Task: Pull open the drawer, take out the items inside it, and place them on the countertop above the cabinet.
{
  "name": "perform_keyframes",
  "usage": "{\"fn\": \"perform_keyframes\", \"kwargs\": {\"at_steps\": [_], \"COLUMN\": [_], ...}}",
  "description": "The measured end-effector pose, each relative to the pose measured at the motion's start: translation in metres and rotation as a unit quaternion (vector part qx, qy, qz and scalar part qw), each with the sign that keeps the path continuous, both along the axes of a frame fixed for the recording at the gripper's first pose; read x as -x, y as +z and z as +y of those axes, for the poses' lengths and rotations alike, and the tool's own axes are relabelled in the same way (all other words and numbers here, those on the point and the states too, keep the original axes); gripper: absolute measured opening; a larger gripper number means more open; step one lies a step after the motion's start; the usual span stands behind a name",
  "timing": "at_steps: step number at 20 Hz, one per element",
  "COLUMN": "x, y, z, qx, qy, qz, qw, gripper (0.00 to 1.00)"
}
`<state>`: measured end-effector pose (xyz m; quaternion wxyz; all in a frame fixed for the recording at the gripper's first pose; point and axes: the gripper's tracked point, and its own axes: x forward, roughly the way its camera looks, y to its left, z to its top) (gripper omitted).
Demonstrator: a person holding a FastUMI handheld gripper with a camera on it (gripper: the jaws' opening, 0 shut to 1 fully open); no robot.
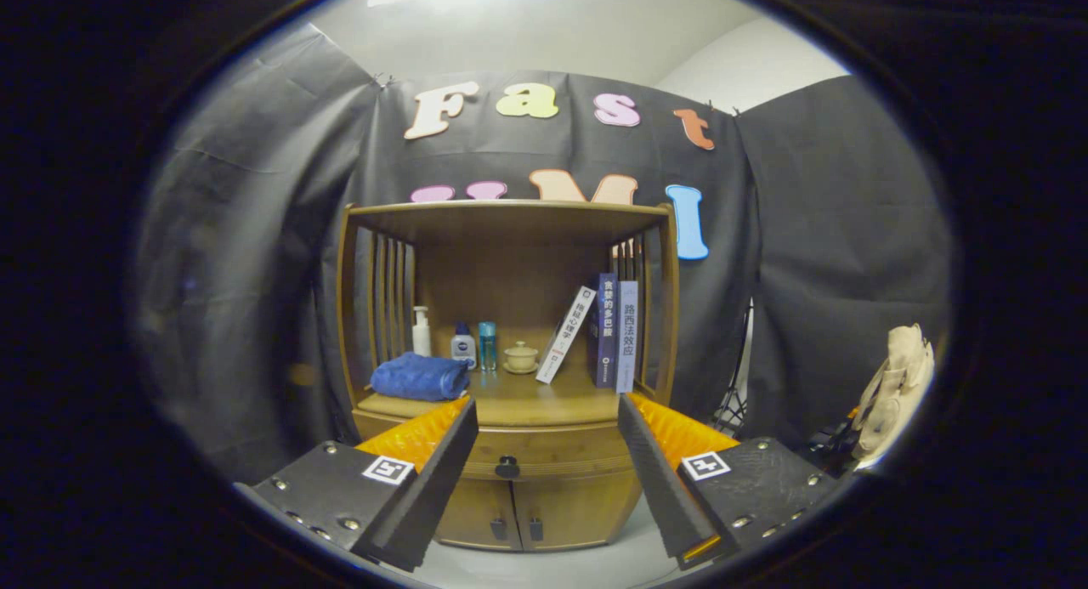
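A: Gripper (546,419) state?
B: Fingers spread, holding nothing. Drawer (544,455) closed, beyond them, knob (507,467) between them.
A: Contents?
B: Hidden. Countertop (544,400) partly blocked by fingertips.

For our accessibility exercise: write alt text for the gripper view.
An open gripper faces a wooden cabinet, its closed drawer's knob between the fingers. On the countertop beyond: a blue towel, bottles, a small cup and three books.

Wooden countertop (510,406) with folded blue towel (419,376), three bottles (463,346), lidded cup (520,356), three books (605,330) (one leaning).
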<state>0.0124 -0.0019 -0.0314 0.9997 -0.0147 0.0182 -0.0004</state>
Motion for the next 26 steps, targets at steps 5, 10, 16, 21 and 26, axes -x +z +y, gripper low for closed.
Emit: {"fn": "perform_keyframes", "kwargs": {"at_steps": [5,10,16,21,26], "x": [-0.015,-0.04,-0.087,-0.13,-0.16], "y": [-0.022,-0.056,-0.138,-0.196,-0.241], "z": [0.0,0.008,0.019,0.039,0.051], "qx": [-0.006,-0.003,0.014,-0.026,0.027], "qy": [0.001,0.011,0.016,0.028,0.041], "qz": [0.01,0.021,0.05,0.073,0.094], "qw": [1.0,1.0,0.999,0.997,0.994], "gripper": [0.99,0.99,0.99,0.99,1.0]}}
